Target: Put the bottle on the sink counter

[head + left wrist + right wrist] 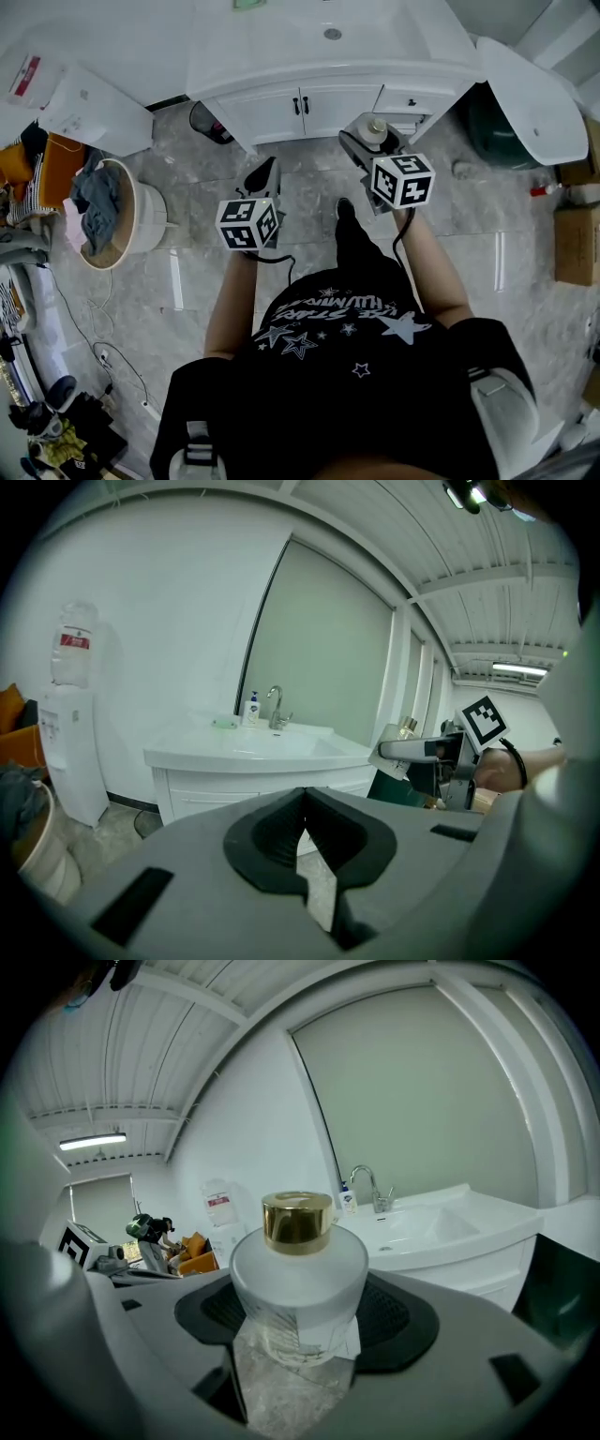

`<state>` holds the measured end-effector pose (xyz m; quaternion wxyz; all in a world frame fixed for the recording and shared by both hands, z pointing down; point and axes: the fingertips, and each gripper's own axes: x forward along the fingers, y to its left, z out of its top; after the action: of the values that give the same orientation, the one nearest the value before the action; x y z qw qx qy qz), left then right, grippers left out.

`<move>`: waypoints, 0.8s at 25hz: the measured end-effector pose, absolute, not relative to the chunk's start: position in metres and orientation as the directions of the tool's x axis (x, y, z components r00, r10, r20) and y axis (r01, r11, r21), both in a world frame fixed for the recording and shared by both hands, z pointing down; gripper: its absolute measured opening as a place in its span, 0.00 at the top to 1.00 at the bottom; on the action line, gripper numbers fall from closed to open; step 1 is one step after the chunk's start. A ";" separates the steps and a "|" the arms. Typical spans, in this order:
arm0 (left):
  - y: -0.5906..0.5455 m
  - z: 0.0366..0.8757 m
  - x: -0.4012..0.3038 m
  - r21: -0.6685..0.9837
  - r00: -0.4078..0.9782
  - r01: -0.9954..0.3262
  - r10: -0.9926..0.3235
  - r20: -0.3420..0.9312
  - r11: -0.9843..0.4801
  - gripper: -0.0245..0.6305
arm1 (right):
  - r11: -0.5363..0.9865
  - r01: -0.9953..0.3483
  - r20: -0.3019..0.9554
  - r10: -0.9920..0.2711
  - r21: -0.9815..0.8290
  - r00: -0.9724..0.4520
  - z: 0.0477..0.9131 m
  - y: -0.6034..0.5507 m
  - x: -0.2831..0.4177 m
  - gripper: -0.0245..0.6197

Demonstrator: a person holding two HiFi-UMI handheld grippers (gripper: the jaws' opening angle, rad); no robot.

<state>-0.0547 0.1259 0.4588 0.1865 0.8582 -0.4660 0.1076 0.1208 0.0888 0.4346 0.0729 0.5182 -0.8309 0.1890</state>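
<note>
The bottle (298,1279) is frosted white with a gold cap and a paper label. My right gripper (300,1321) is shut on its body and holds it upright. In the head view the bottle (376,129) hangs in front of the white vanity's drawers, below the sink counter (281,56). The counter (450,1227) lies ahead and to the right in the right gripper view. My left gripper (264,173) is shut with nothing in it, to the left of the right one, over the floor. Its pads (281,832) meet. The left gripper view also shows the bottle (406,728).
A faucet (275,708) and a soap bottle (251,708) stand at the back of the counter. A water dispenser (84,103) and a basket of clothes (117,216) are to the left. A dark green bin (497,131) sits right of the vanity.
</note>
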 end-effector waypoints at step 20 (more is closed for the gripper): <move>-0.080 0.454 -0.009 0.196 0.341 -0.938 -0.857 0.386 -0.285 0.95 | 0.621 -0.765 0.330 -0.696 -0.170 -0.638 0.435 -0.159 0.153 0.46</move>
<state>-0.0090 -0.0802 0.4543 0.1966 0.7948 -0.5648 0.1033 0.1527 -0.1593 0.4351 0.1165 0.4092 -0.8927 0.1487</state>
